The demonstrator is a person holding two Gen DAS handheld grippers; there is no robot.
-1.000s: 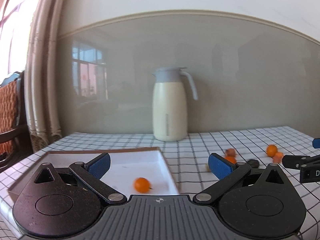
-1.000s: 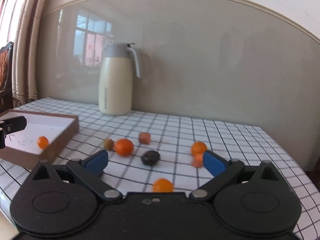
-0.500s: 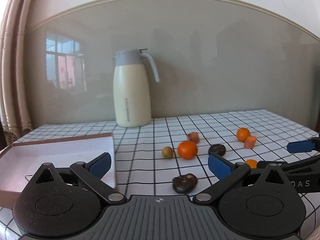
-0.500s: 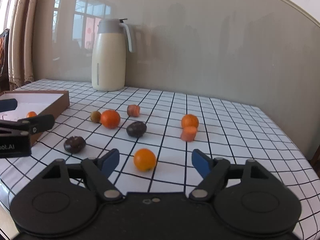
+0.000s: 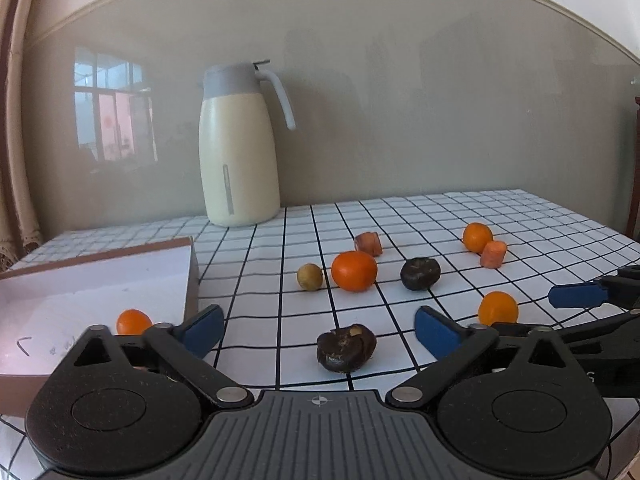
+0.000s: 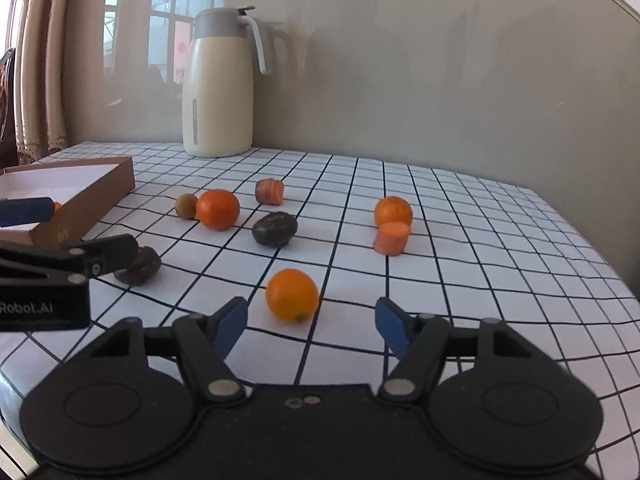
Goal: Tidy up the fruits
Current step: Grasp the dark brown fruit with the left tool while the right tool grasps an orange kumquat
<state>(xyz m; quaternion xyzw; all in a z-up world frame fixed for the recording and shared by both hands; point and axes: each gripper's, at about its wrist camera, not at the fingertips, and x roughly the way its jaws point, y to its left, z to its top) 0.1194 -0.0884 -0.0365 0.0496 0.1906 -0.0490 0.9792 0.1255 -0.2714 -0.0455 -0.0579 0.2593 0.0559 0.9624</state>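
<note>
Left gripper: jaws spread, nothing held; a dark wrinkled fruit is framed between the pads on the checked tablecloth. Right gripper: jaws spread, empty; a small orange is seen just ahead at 12 o'clock. Box: placed at 9 o'clock in the left view, one orange fruit inside. Further fruits are scattered mid-table. Cream jug: stood at 11 o'clock by the wall.

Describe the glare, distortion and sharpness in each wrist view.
Left wrist view: sharp; the glossy wall mirrors a window left of the jug; fisheye bends the tablecloth grid lines. Right wrist view: same window reflection beside the jug, a faint dark silhouette on the wall; the nearest orange looks slightly soft.
</note>
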